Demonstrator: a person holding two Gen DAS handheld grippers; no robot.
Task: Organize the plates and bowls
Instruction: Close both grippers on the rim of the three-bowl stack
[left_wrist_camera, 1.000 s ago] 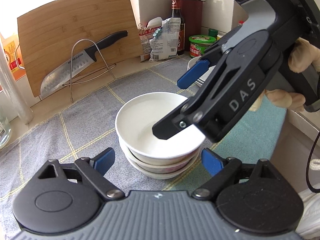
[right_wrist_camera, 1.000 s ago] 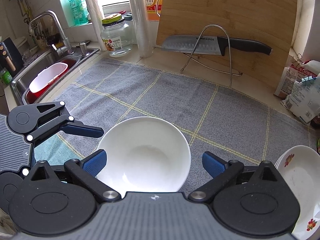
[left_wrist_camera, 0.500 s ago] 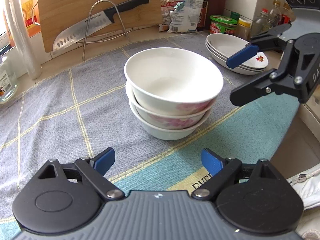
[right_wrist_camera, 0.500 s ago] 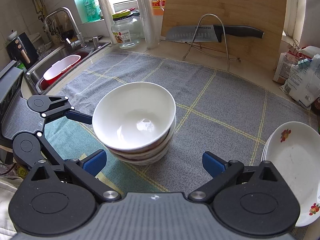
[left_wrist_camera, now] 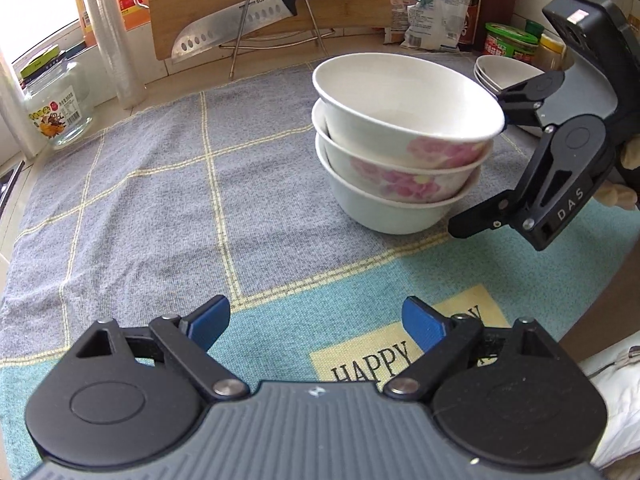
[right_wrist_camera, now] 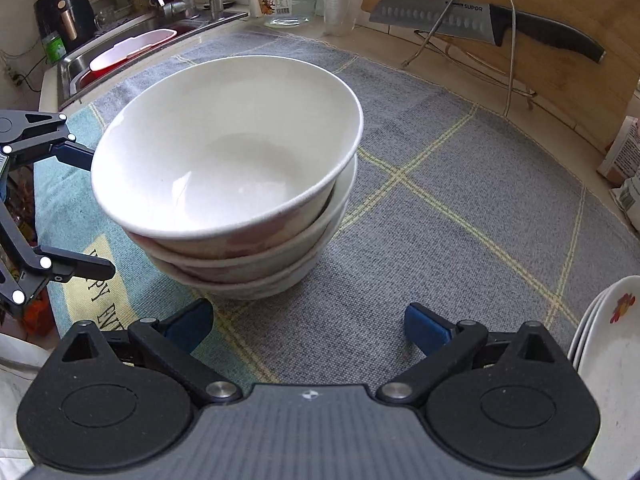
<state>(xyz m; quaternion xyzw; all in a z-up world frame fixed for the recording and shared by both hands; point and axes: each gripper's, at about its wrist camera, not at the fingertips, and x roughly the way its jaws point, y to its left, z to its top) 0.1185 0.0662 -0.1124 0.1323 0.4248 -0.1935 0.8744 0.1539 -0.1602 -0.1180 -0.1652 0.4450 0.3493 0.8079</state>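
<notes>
Three bowls [right_wrist_camera: 224, 176] sit nested in one stack on the grey mat [right_wrist_camera: 460, 216], the top one tilted a little off the two below, as both grippers hang beside the stack with nothing in them. The step in hand looks like the stacking of the bowls, and it seems all but finished; a pile of plates [right_wrist_camera: 608, 364] lies on the mat well to the right of the stack, apart from it. The left gripper [left_wrist_camera: 316, 326] stands with its jaws wide apart over the mat in front of the stack, its blue pads [left_wrist_camera: 208, 322] clear of the china. The right gripper [right_wrist_camera: 308, 324] is likewise spread wide and empty, just beside the stack's base and touching no bowl; in the left wrist view its jaws flank the right side of the stack without pressing on it. The next move probably calls for either squaring the tilted top bowl into the stack or turning to the plates; a nudge at the rim would need care, since glazed bowls slide easily on one another.
</notes>
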